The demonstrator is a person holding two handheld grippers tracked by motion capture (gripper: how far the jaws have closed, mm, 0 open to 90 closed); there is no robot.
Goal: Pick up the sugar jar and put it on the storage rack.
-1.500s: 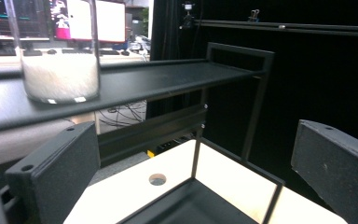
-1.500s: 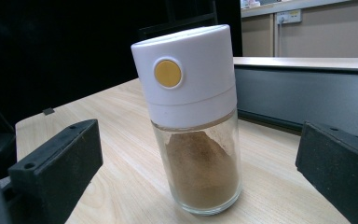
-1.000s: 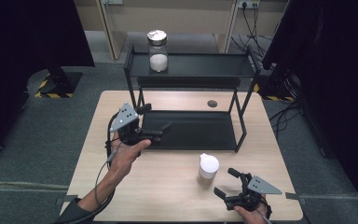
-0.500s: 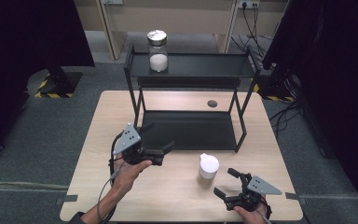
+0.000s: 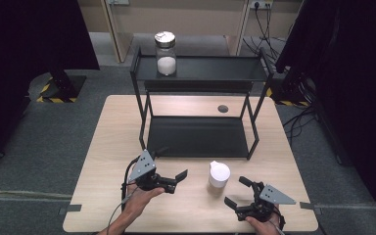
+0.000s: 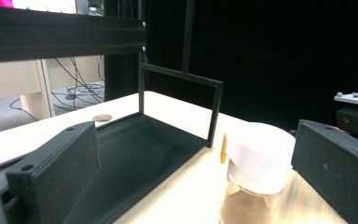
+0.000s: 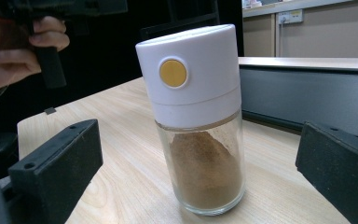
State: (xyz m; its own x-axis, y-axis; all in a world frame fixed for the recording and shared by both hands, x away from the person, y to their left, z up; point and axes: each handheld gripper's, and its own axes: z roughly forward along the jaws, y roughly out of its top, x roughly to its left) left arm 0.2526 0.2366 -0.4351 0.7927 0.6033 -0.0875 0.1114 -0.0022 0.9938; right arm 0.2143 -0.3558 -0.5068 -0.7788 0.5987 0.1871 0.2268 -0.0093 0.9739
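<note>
Two claws gape wide, empty: left claw (image 5: 173, 174) at 9 o'clock of spice jar (image 5: 219, 175), right claw (image 5: 238, 191) at its 5 o'clock.

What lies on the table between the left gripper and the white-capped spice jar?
Nothing: in the high view, the stretch of table between the left gripper and the spice jar is bare wood, with the gripper's open jaws pointing toward the jar.

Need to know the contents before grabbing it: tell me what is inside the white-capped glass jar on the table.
The white-capped jar holds brown powder, heaped to about half the glass. The cap hides anything above that.
</note>
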